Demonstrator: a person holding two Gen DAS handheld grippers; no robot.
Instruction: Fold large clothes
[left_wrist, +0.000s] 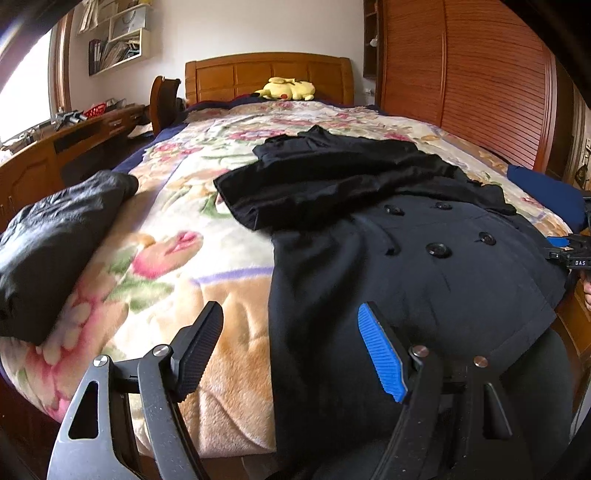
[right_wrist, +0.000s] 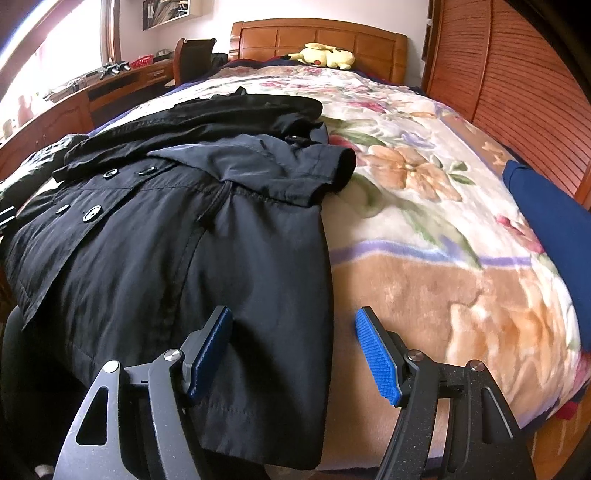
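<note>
A large dark navy double-breasted coat (left_wrist: 406, 266) lies buttons-up along the floral blanket of the bed, its hem hanging over the foot. It also shows in the right wrist view (right_wrist: 166, 236), with a sleeve cuff (right_wrist: 341, 168) folded across its right side. My left gripper (left_wrist: 291, 350) is open above the coat's left hem edge, holding nothing. My right gripper (right_wrist: 293, 350) is open above the coat's right hem edge, holding nothing. The right gripper's body shows at the right edge of the left wrist view (left_wrist: 576, 254).
A folded black garment (left_wrist: 59, 243) lies at the bed's left edge. A blue folded cloth (right_wrist: 554, 251) lies at the right edge. A yellow plush toy (left_wrist: 290, 89) sits by the wooden headboard. A desk (left_wrist: 74, 136) stands left, a wooden wardrobe (left_wrist: 480, 81) right.
</note>
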